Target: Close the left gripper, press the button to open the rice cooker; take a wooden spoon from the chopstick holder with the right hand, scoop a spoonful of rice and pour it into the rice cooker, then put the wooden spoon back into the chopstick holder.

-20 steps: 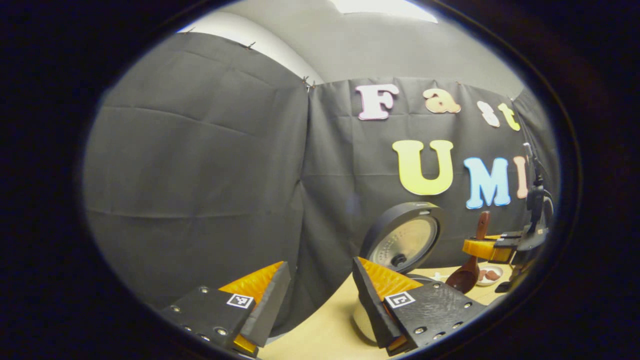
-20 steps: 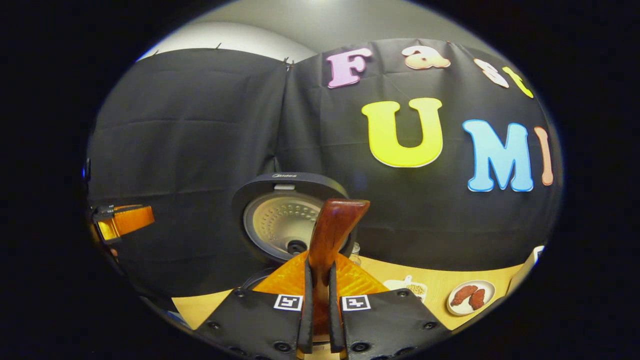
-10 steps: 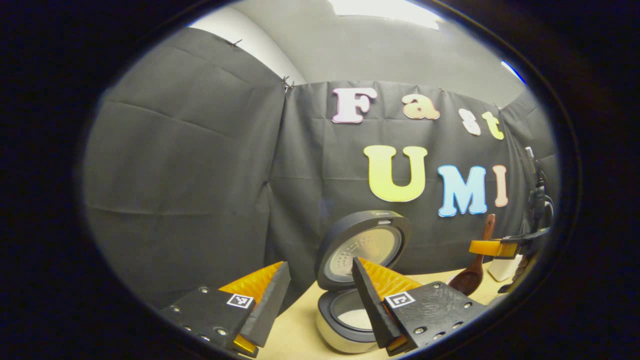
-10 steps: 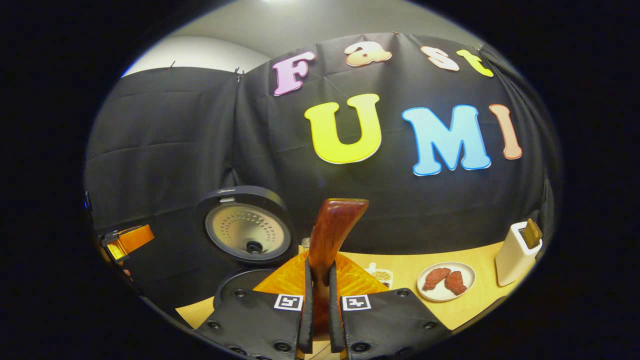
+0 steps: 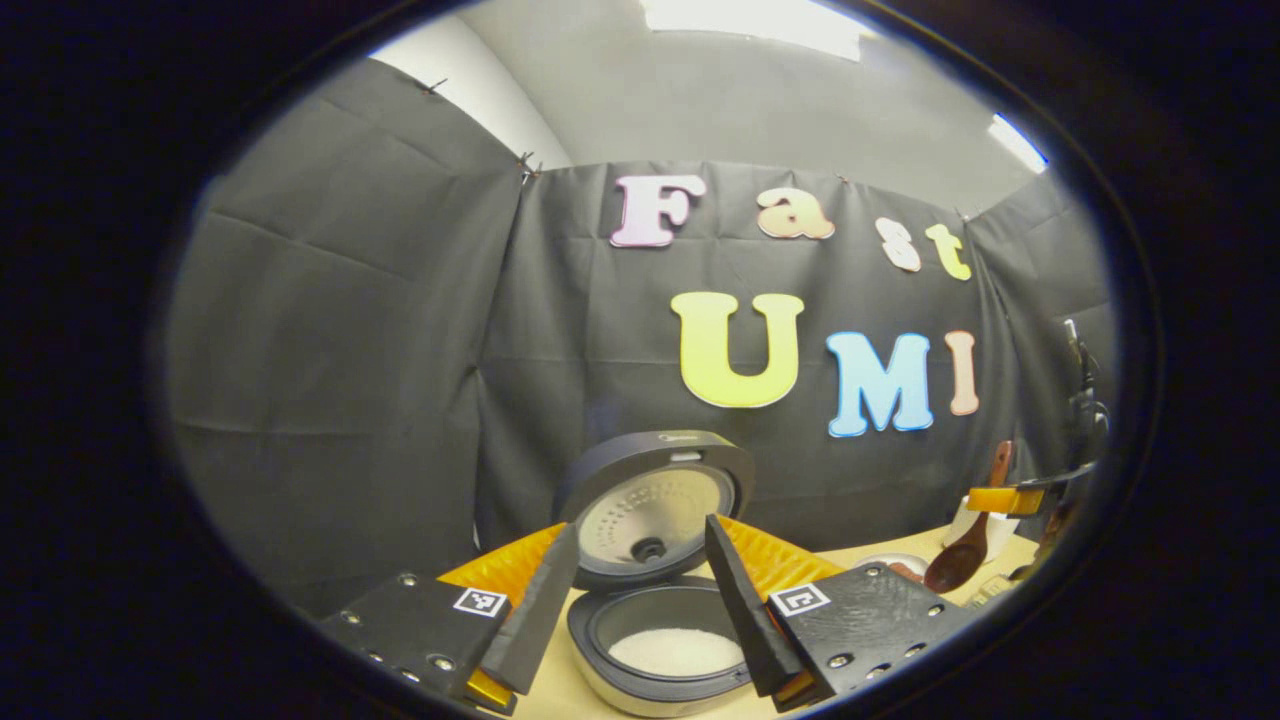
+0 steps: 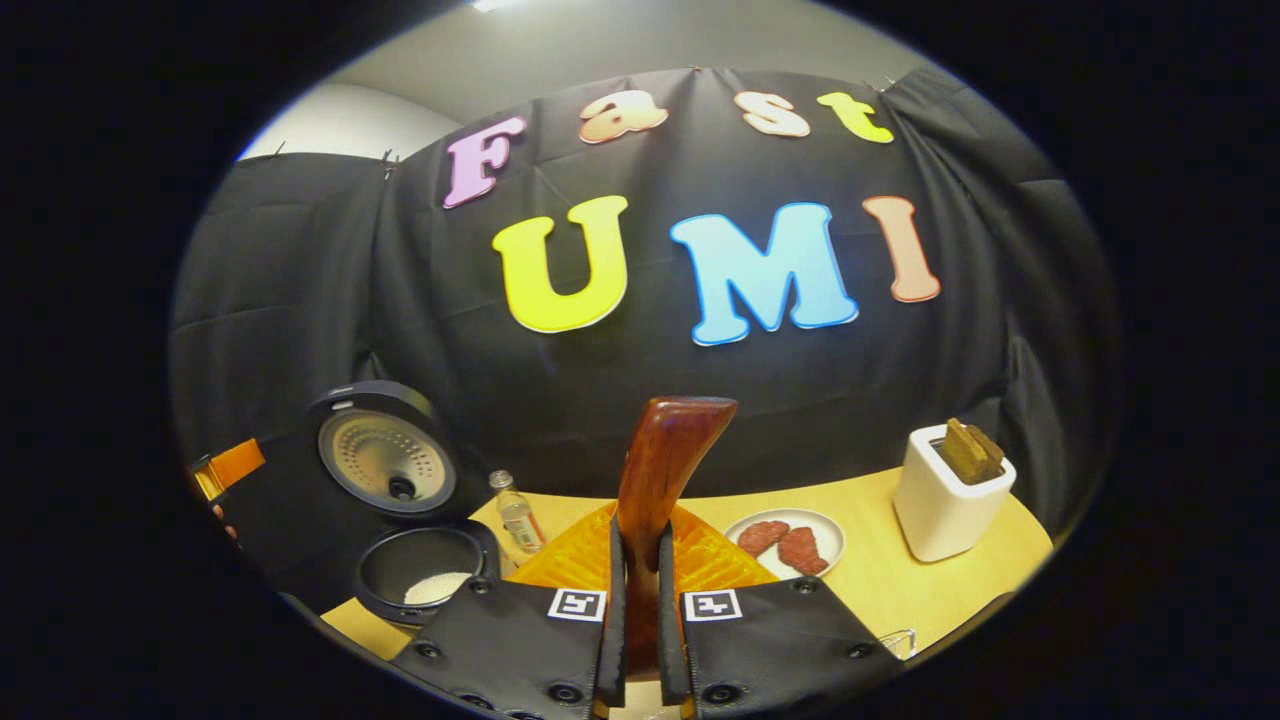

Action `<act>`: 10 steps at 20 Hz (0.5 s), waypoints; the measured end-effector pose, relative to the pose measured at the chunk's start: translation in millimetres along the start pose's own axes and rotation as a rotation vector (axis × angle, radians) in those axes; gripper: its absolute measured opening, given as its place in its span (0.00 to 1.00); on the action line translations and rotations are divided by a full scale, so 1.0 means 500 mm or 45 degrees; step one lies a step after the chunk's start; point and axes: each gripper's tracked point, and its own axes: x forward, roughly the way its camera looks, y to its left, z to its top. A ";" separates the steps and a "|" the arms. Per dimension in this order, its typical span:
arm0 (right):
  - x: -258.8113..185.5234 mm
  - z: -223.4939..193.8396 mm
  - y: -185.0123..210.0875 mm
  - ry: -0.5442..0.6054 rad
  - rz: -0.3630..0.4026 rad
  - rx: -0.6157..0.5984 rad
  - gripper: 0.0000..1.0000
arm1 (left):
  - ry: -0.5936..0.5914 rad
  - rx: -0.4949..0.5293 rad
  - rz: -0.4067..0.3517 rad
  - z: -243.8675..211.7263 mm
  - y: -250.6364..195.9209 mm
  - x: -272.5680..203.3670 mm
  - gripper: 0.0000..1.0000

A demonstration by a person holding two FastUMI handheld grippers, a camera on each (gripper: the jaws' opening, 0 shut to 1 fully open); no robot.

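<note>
The rice cooker [image 5: 660, 680] stands with its lid [image 5: 655, 500] up and white rice [image 5: 675, 650] in the pot. It sits just beyond my left gripper [image 5: 641, 535], which is open with nothing between its fingers. My right gripper [image 6: 640, 550] is shut on the handle of the wooden spoon [image 6: 665, 455], which sticks up in front of it. In the left gripper view the wooden spoon [image 5: 958, 562] hangs bowl down from the right gripper [image 5: 1000, 498] at the far right. The white chopstick holder [image 6: 940, 505], with brown wooden pieces in it, stands on the table to the right.
In the right gripper view the open rice cooker [image 6: 420, 575] is low on the left, with the left gripper [image 6: 228, 468] at the edge beyond it. A small bottle [image 6: 518, 515] and a plate of meat [image 6: 788, 538] stand on the wooden table [image 6: 870, 590].
The right gripper has swung right with the spoon, so the cooker slid left and the chopstick holder came nearer the middle. The left gripper turned until the cooker lies between its fingers.
</note>
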 end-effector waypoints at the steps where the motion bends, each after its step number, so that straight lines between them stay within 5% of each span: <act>1: -0.009 0.002 -0.030 0.001 -0.037 0.007 0.14 | 0.001 -0.001 -0.010 -0.001 -0.009 0.004 0.79; 10: -0.072 -0.023 -0.251 0.021 -0.275 0.055 0.14 | 0.000 0.019 -0.087 0.015 -0.096 0.015 0.80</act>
